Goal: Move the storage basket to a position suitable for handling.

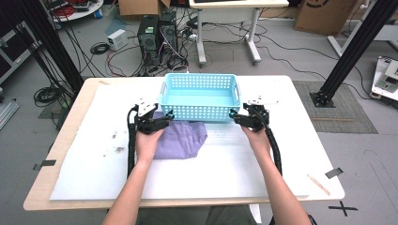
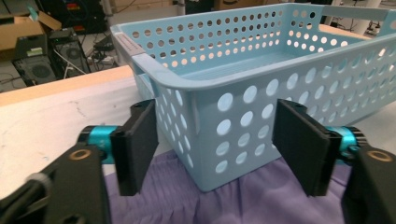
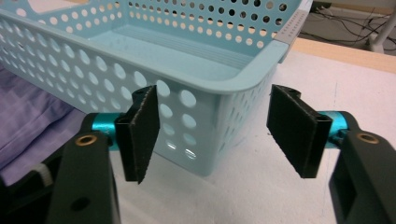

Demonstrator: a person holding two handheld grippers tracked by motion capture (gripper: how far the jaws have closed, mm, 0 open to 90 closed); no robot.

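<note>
Straddling near corners of basket [image 1: 199, 96], one gripper each side. Table [image 1: 263, 159]: white sheet on pale wood. Basket: light blue perforated plastic, rectangular, empty, near edge sitting on purple cloth [image 1: 180, 139], soft and wrinkled. Left gripper [image 2: 219, 149], right gripper [image 3: 212, 130]: flat black padded fingers open, corner between, not pressing. Likely basket just placed; next, probably back off and pick up cloth.

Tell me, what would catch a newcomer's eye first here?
Probably the light blue basket full of holes, standing empty at the middle of the white table. A left gripper and a right gripper flank its near corners with jaws open. A purple cloth lies before it, tucked partly under its left corner.
</note>
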